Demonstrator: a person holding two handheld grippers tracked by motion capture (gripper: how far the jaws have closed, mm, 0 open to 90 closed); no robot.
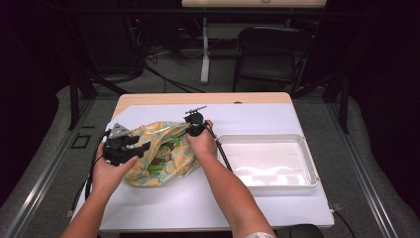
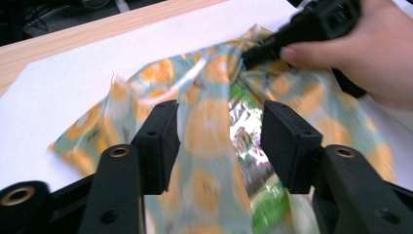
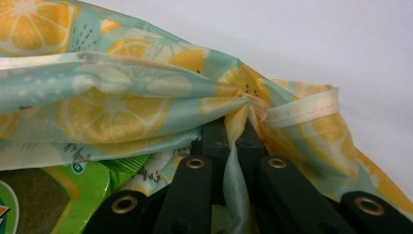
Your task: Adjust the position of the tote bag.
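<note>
- The lemon-print plastic bag [image 1: 159, 153] lies on the white counter [image 1: 198, 208], left of the white tray [image 1: 309, 163]. A green packet [image 3: 53, 195] shows through it.
- My right tongs [image 1: 194, 128] pinch the bag's edge tight.
- My left tongs [image 1: 130, 150] are wide apart over the bag, holding nothing.
</note>
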